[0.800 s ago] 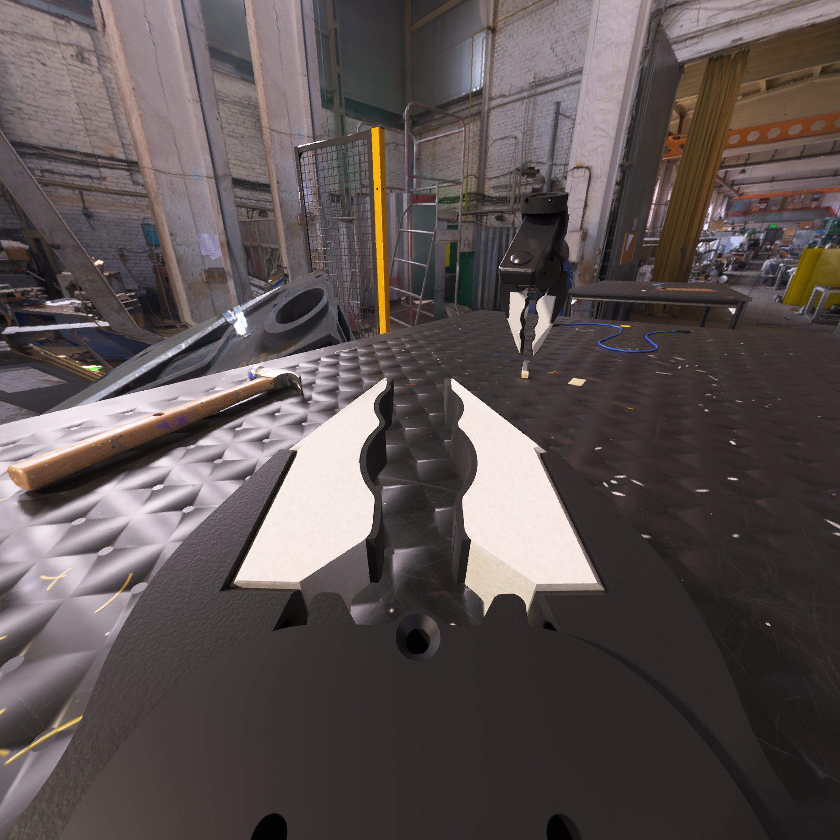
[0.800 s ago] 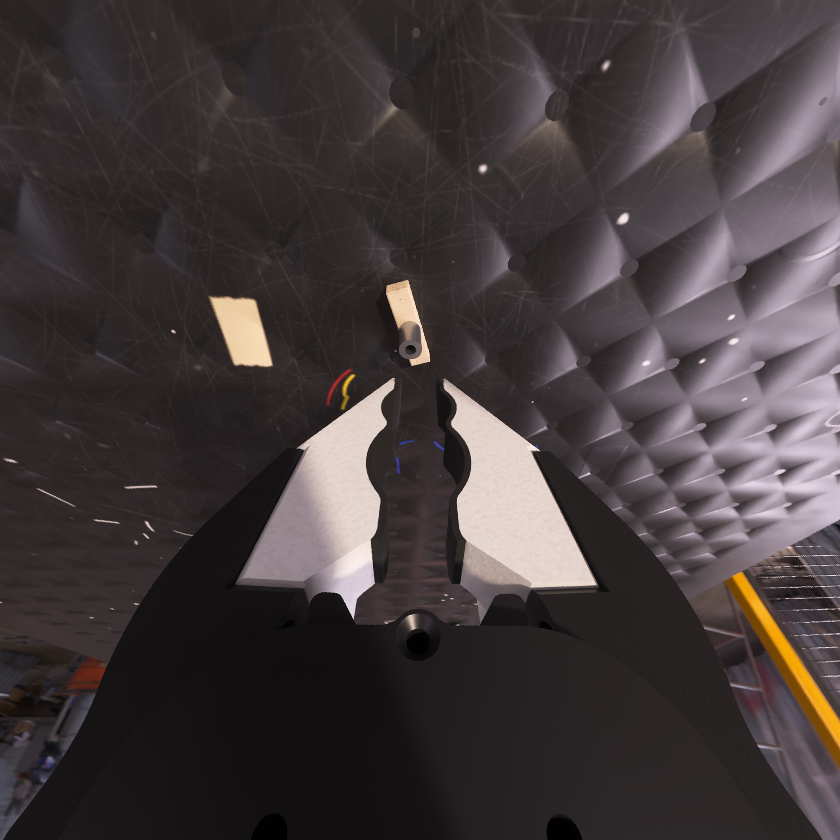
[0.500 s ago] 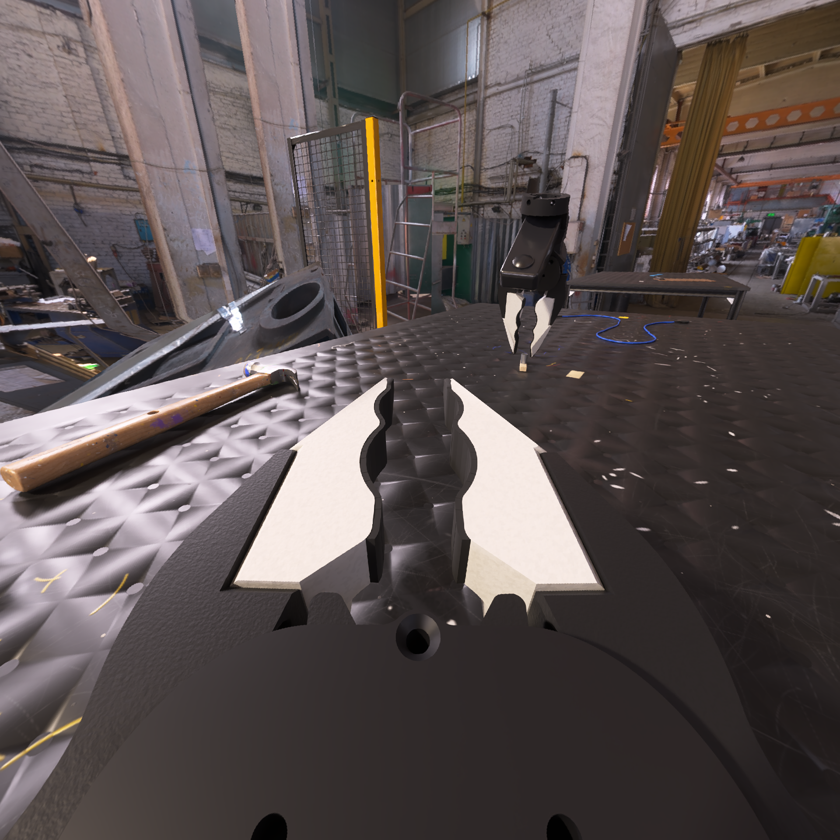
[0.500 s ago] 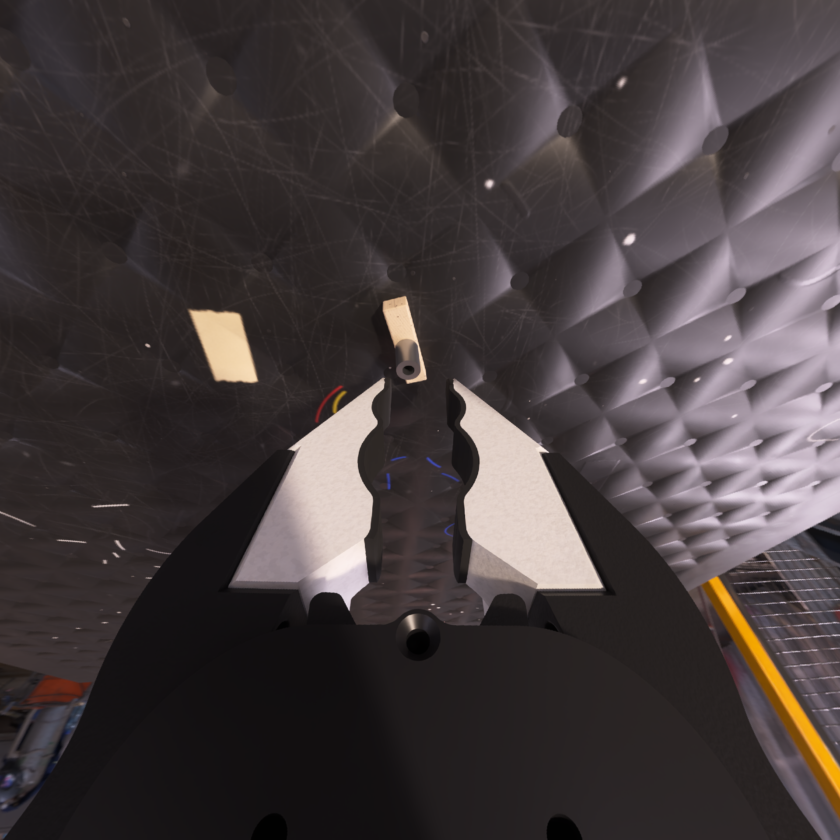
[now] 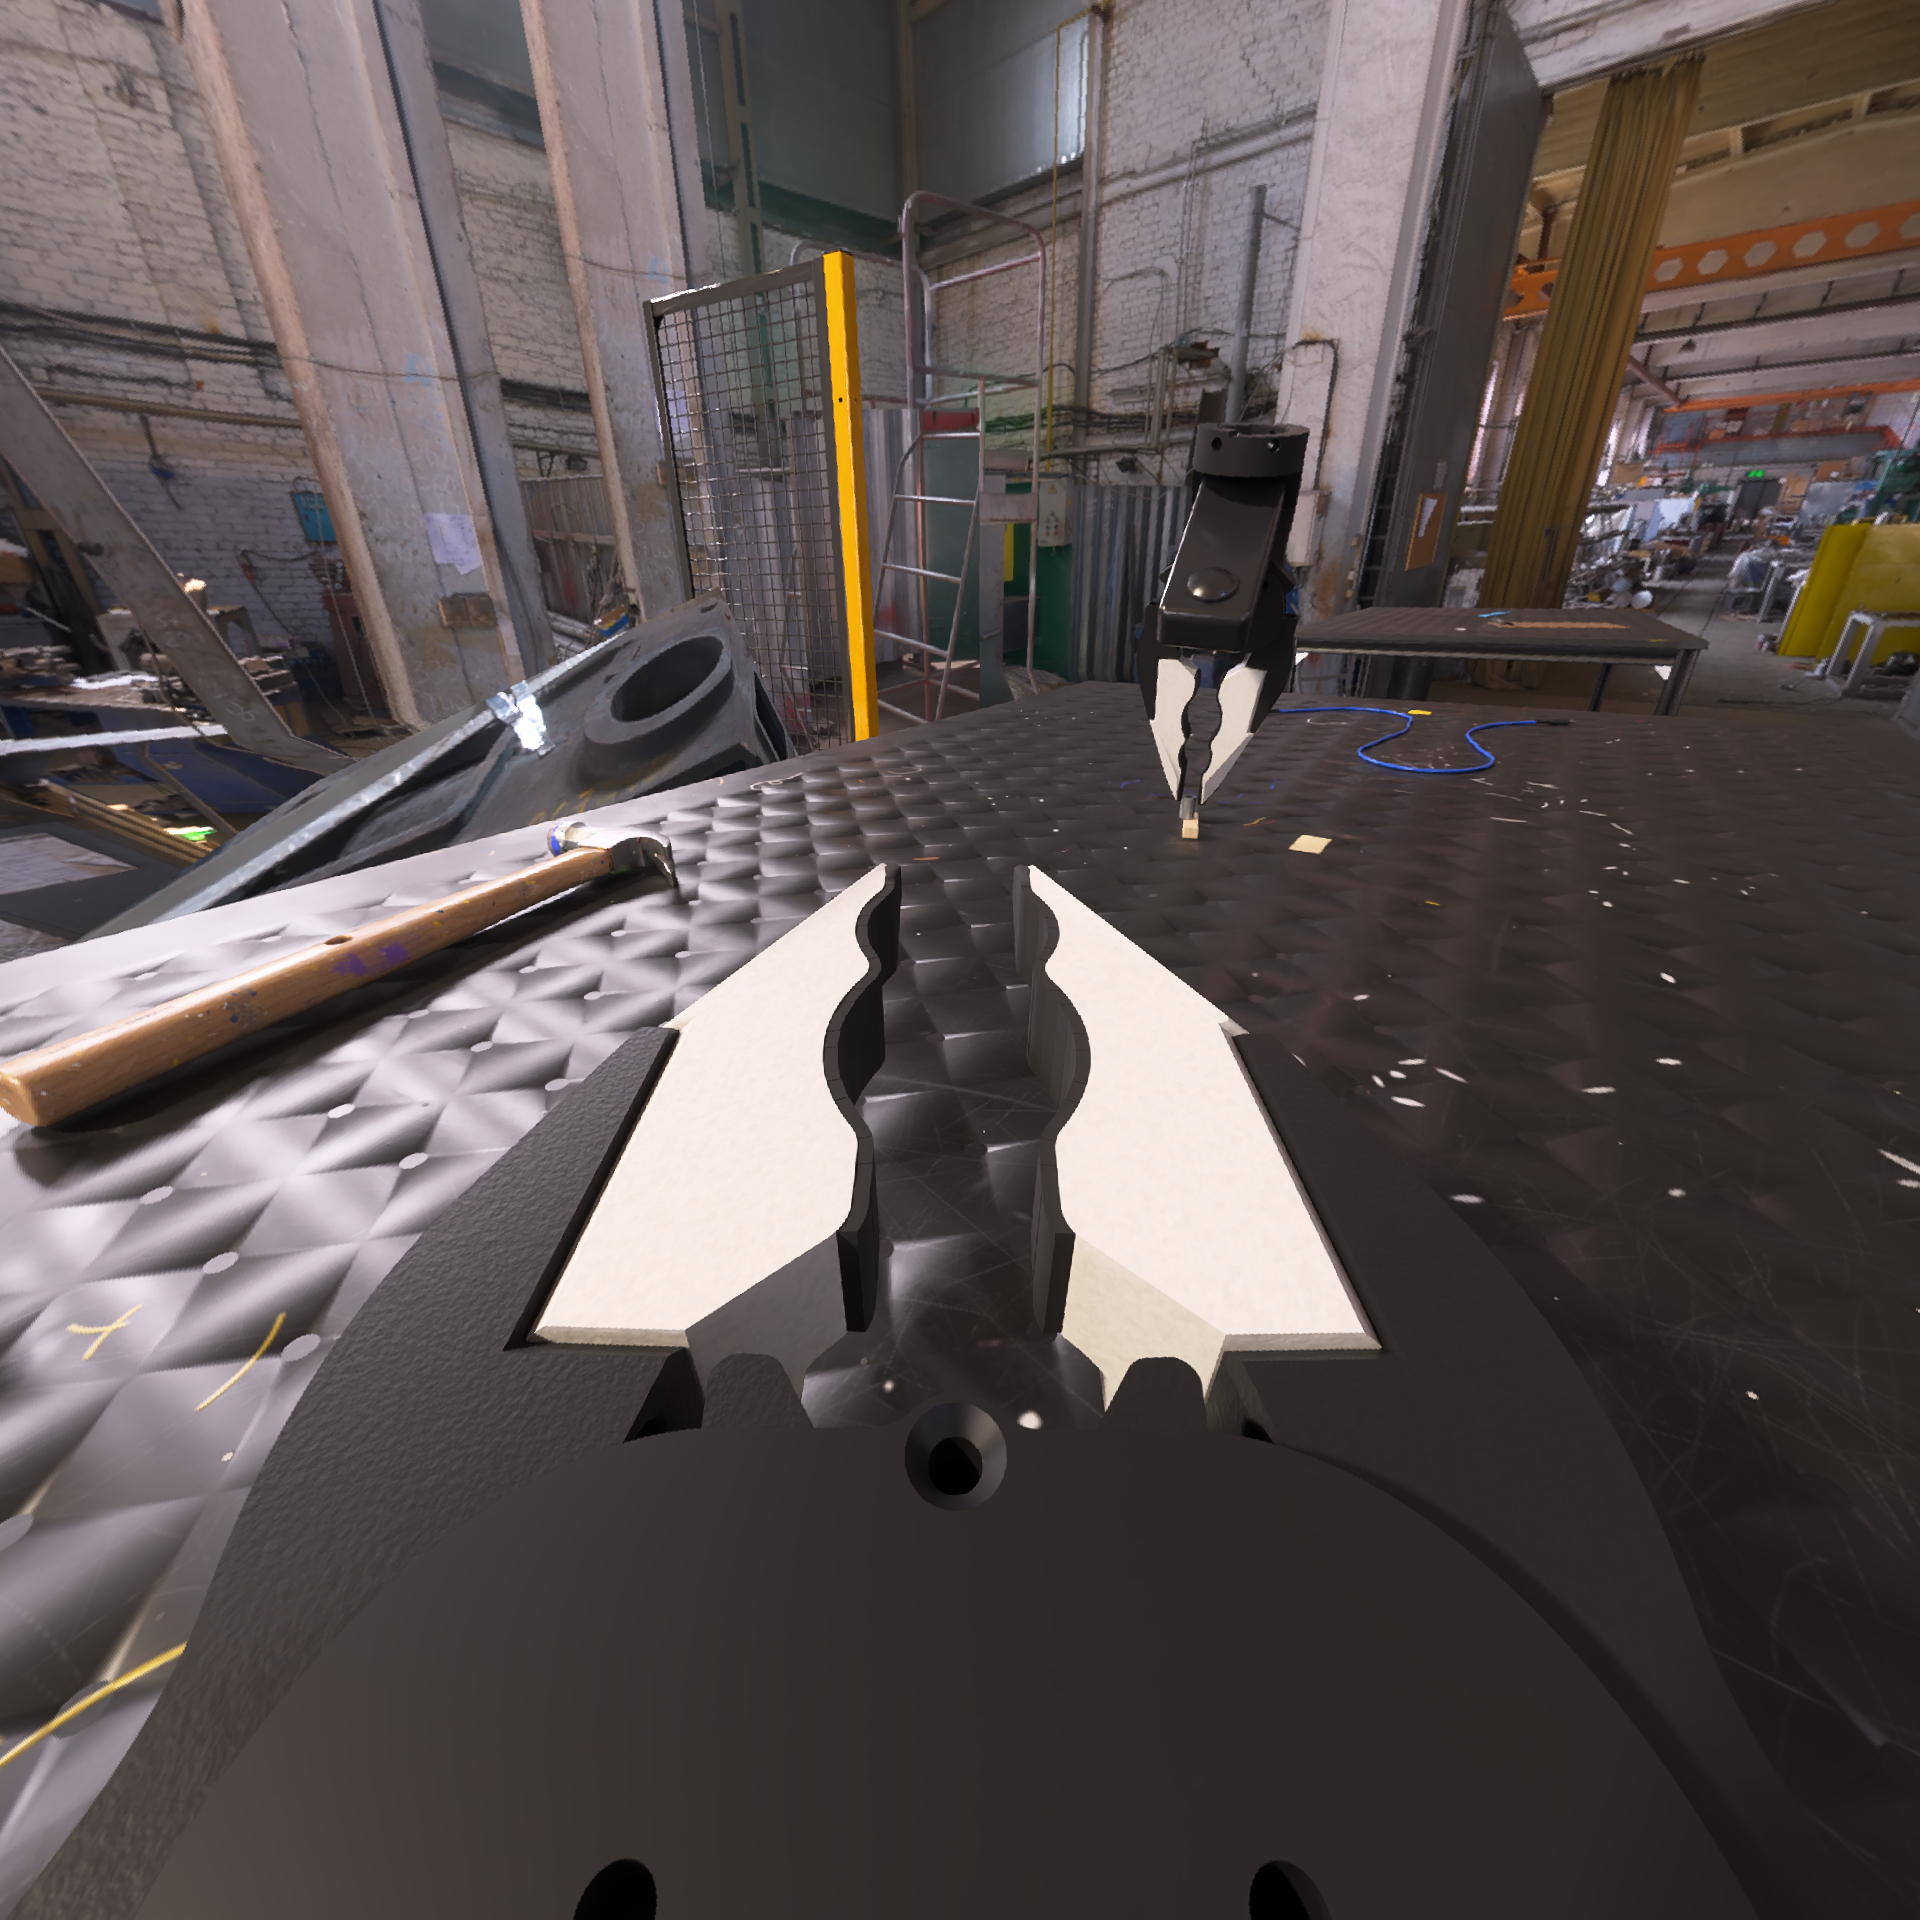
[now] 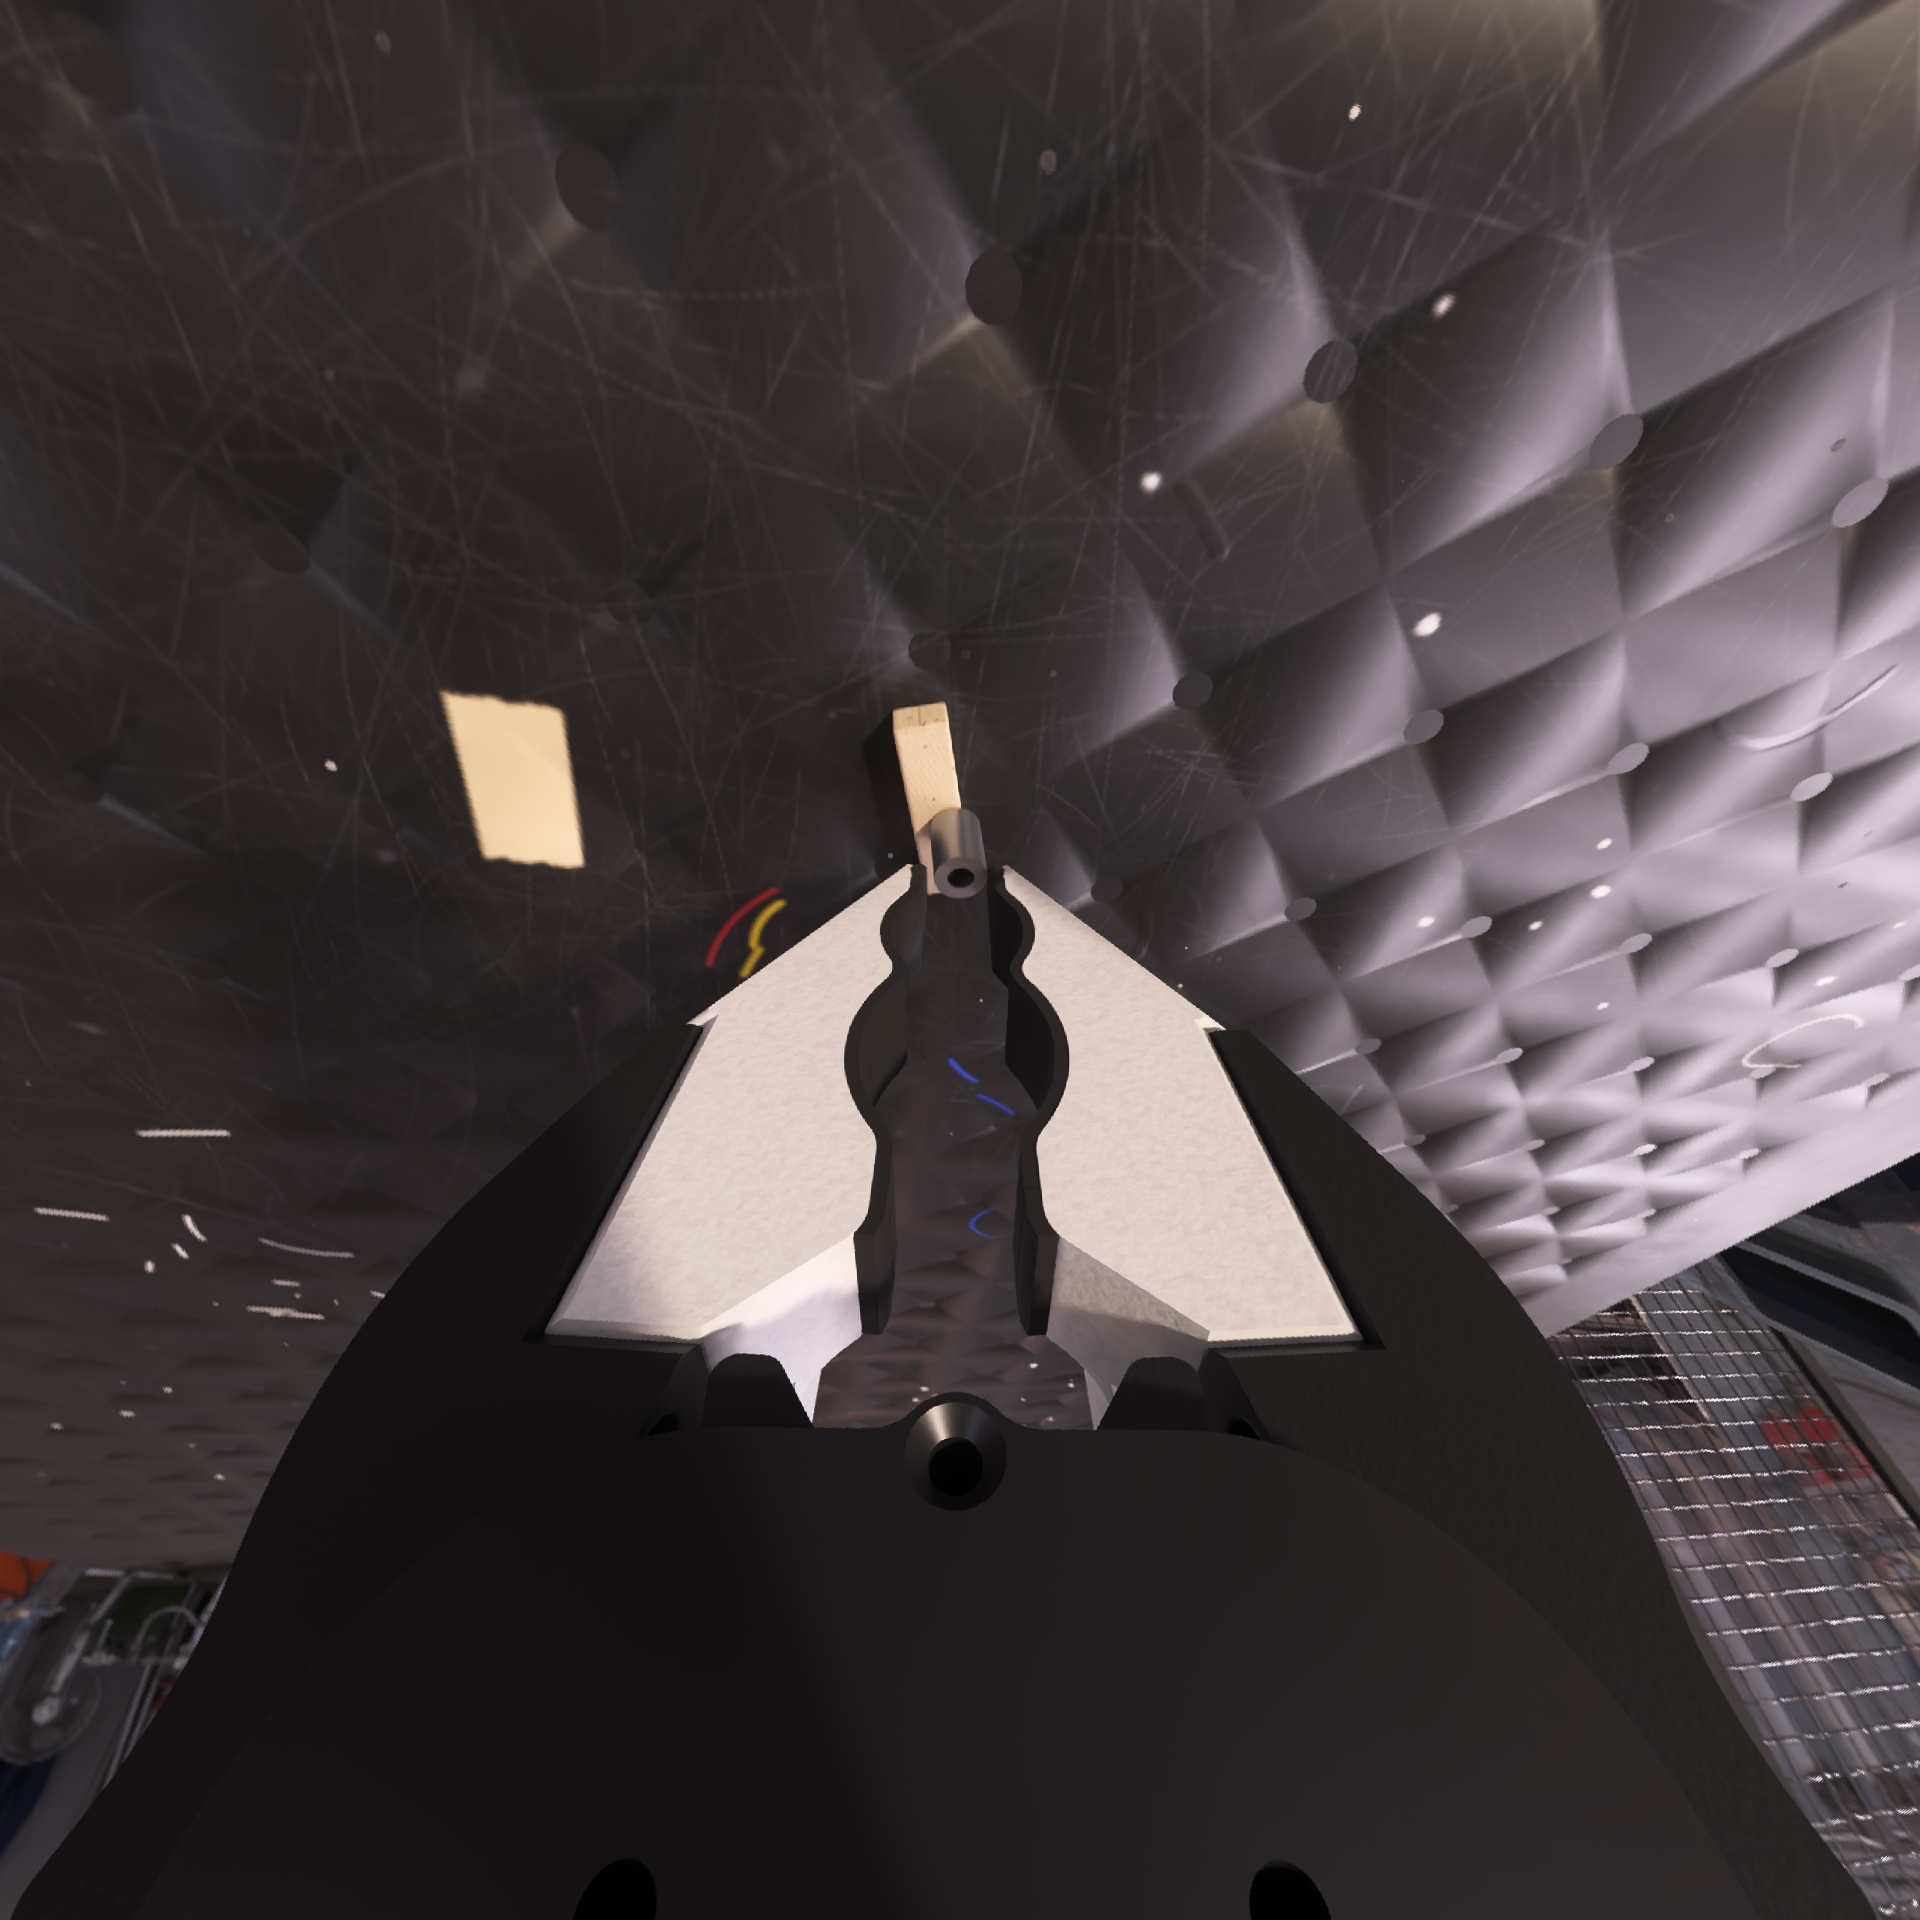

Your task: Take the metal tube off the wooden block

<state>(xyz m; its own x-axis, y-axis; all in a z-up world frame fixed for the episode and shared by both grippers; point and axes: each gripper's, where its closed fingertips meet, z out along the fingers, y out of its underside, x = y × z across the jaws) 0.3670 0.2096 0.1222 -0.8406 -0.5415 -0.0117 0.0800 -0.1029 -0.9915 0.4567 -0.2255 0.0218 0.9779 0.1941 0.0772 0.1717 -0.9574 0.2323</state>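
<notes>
A short metal tube stands upright on a small wooden block on the dark metal table. My right gripper points down at it, its fingertips straddling the tube's top end. The jaws are narrowly open, with a thin gap on each side. In the left wrist view the right gripper stands over the block far ahead. My left gripper is open and empty, low over the table and far from the block.
A wooden-handled hammer lies on the table to the left. A flat tan piece lies right of the block; in the right wrist view it lies to the left. A blue cable lies at the far edge.
My right gripper has come down onto the tube, which now sits between its fingertips. Its jaws widened, then narrowed around the tube. The left gripper has barely moved.
</notes>
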